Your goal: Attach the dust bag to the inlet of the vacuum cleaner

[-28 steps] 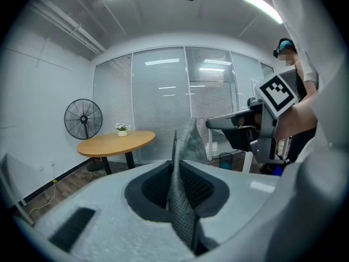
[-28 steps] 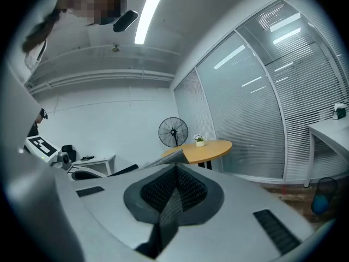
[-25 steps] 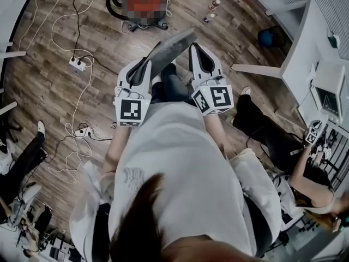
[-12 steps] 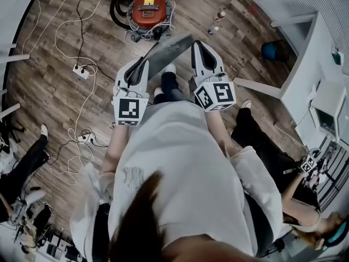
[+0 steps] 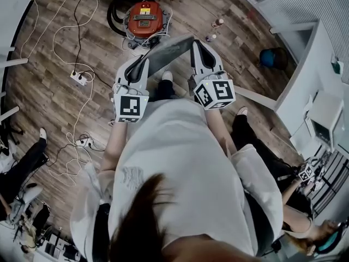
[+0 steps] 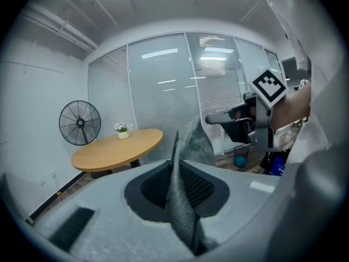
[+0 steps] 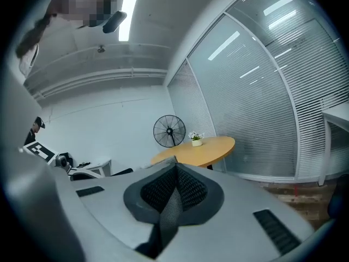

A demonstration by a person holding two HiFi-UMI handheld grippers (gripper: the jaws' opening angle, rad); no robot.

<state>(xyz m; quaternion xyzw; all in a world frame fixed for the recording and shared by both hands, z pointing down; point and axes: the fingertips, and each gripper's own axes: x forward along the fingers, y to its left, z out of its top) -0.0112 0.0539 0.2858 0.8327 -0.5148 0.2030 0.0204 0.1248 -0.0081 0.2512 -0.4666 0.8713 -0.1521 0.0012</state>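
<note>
As I walk on, the red vacuum [image 5: 144, 16] has come nearer than it was a second ago. Back then it sat right at the top edge of the head view. Now all of it shows on the wood floor [image 5: 49, 91], just past the far edge of the bag [image 5: 170, 49].

My two grippers hold the bag the same way as before. My left gripper [image 5: 143, 64] is clamped on the bag's left end. My right gripper [image 5: 196, 47] is squeezed tight on its right end. The bag is up in the air in front of me, stretched between the two grippers.

The bag is gray, thin and flat, like a stiff sheet. It slants, with the right end farther from me. In the left gripper view it stands on its edge between the jaws and sticks up past their tips, and it has a fine woven look. In the right gripper view only a narrow strip of it shows, pinched between the jaws.
</note>
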